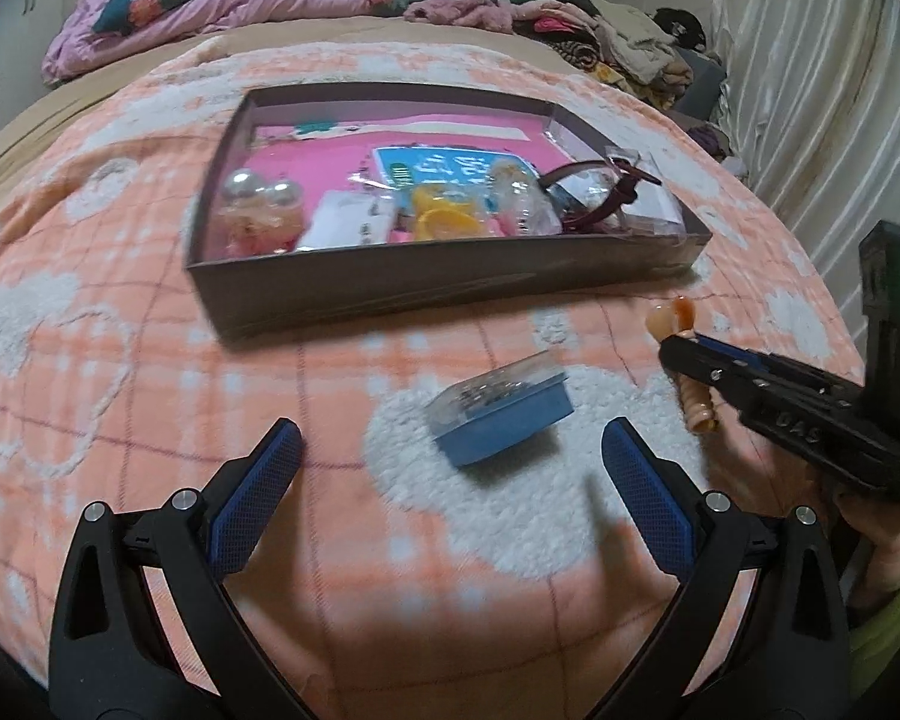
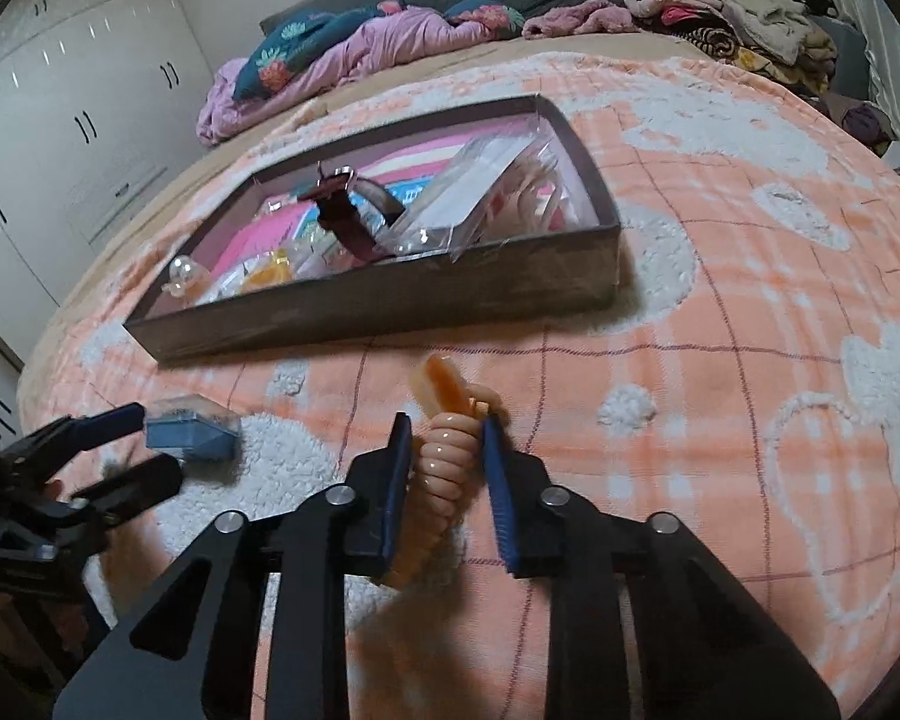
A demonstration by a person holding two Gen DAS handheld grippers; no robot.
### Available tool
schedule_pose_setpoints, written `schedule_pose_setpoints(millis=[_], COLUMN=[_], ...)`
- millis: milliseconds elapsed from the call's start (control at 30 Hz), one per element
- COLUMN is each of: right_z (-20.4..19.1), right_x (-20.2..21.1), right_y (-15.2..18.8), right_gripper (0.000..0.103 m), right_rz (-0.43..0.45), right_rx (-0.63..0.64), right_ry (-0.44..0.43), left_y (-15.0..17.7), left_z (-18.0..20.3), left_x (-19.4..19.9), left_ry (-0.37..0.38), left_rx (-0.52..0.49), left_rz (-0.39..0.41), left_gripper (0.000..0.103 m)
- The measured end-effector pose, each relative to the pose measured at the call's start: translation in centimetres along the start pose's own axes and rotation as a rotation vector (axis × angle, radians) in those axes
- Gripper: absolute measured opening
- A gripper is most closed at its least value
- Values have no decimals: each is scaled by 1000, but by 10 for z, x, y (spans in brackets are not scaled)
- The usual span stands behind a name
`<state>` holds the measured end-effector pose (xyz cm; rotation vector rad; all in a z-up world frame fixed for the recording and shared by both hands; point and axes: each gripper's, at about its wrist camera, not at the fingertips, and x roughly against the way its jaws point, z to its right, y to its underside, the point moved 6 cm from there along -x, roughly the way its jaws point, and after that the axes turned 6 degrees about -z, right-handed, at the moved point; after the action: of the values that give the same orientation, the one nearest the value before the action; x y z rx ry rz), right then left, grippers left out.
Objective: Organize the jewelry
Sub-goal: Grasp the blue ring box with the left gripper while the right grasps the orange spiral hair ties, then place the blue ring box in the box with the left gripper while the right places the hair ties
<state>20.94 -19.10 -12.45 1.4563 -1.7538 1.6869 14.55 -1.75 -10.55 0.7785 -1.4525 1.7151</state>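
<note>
your right gripper (image 2: pixel 447 420) has its jaws drawn in narrow around the peach spiral hair tie (image 2: pixel 444 468), and the pads look pressed against its coils, so you appear to have it. the tie's long axis runs along the fingers, with its lumpy end (image 2: pixel 444 387) poking out past the tips toward the dark tray (image 2: pixel 390 306). that tray lies straight ahead and slightly left of this gripper, near, with its long side facing you, so carrying the tie in should mean going forward and up over the near wall.

your left gripper (image 1: pixel 450 450) is spread wide and holds nothing. the small blue box (image 1: pixel 498 420) with a clear lid sits on the blanket (image 1: pixel 150 360) just beyond its tips (roughly centred between the fingers, turned a bit askew), so the left hand is plainly the nearer one for it.
</note>
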Motion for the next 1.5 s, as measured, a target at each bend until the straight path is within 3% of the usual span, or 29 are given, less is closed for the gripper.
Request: schedule_pose_setpoints(millis=[167, 200, 233, 800, 1133, 1500], right_z=[-1, -3, -4, -56, -96, -110], right_x=[14, 16, 18, 54, 60, 59], right_y=[-1, -1, -1, -21, -51, -75], right_gripper=[18, 18, 18, 18, 18, 18], right_rz=[44, 49, 54, 143, 198, 233], right_rx=[26, 30, 36, 166, 246, 266], right_ry=[-8, -12, -12, -71, -103, -110], left_y=[-3, -4, -5, -32, -51, -72], left_z=[15, 17, 19, -12, -36, -45], left_x=[-11, -12, -13, 45, 61, 62], left_ry=[-10, -10, -18, -15, -27, -33], left_rx=[-47, -55, -66, 3, 49, 63], left_rz=[2, 2, 6, 121, 160, 188], left_gripper=[65, 50, 44, 43, 43, 43])
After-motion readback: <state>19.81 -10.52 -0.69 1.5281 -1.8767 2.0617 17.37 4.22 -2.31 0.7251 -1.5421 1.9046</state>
